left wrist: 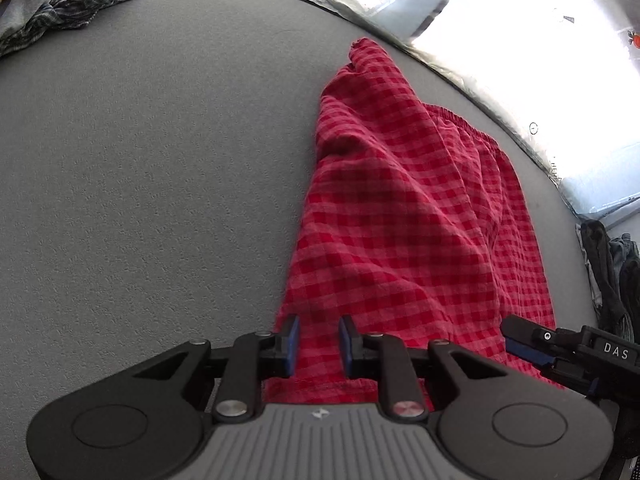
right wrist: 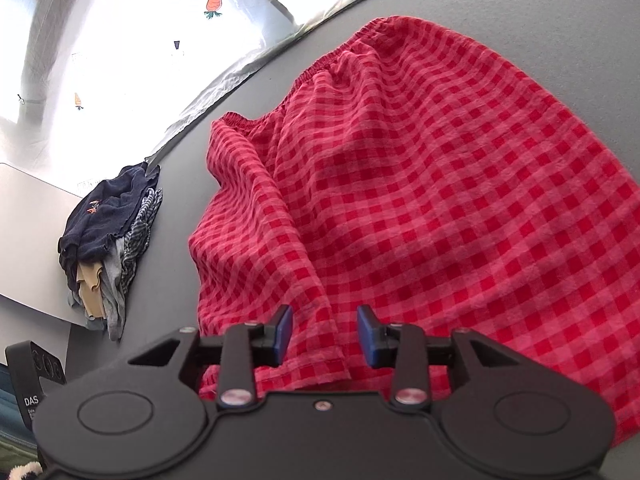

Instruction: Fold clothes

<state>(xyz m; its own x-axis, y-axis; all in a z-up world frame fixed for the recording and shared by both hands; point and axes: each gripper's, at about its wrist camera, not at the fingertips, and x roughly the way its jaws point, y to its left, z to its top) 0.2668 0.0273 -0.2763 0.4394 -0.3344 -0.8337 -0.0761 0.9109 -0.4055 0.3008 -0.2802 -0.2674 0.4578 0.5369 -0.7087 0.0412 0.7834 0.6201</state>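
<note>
Both hand-held grippers hover low over the hem end of the red checked shorts [left wrist: 404, 216]: the left gripper [left wrist: 319, 344] has its blue-padded fingers apart above the hem's left part, and the right gripper [right wrist: 325, 334] likewise stands apart, with nothing between its pads. Whether either pad touches the cloth cannot be told, since each gripper's own body hides the hem edge beneath it.

The shorts lie spread on the grey table [left wrist: 140, 200], their gathered elastic waistband at the far side near the table's edge, the fabric rumpled with a long ridge running toward the hem.

From the left wrist, the right gripper's tip shows at the lower right, marked "DAS", and a pile of plaid clothes [left wrist: 68, 4] sits at the far left corner, partly cut off. From the right wrist, a stack of dark folded clothes [right wrist: 108, 240] sits at the table's left edge, well apart from the shorts. Beyond the table, the background is overexposed white, with small carrot prints [right wrist: 214, 0] visible.
</note>
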